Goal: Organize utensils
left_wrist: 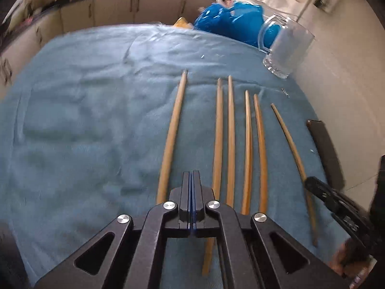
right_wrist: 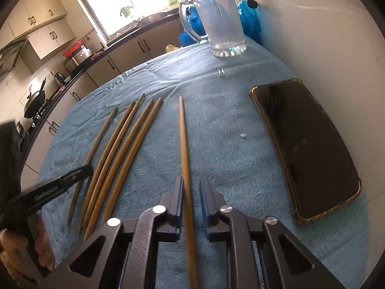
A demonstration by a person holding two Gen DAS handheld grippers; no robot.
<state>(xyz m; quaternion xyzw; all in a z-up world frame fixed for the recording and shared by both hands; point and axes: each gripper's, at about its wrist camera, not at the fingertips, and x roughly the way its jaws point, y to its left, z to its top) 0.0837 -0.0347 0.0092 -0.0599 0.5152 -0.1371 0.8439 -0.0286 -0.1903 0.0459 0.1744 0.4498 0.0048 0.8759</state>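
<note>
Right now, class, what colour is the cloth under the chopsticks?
Blue: the cloth under the chopsticks shows best in the right wrist view.

Home kitchen, cream cabinets (right_wrist: 51,35) with dark handles at upper left, bright window (right_wrist: 127,2) above a dark counter (right_wrist: 113,43) at top centre, wok (right_wrist: 33,103) on a stove at left edge, steel pot (right_wrist: 78,55) with red lid, towel-covered surface (right_wrist: 216,120) in the foreground
</note>
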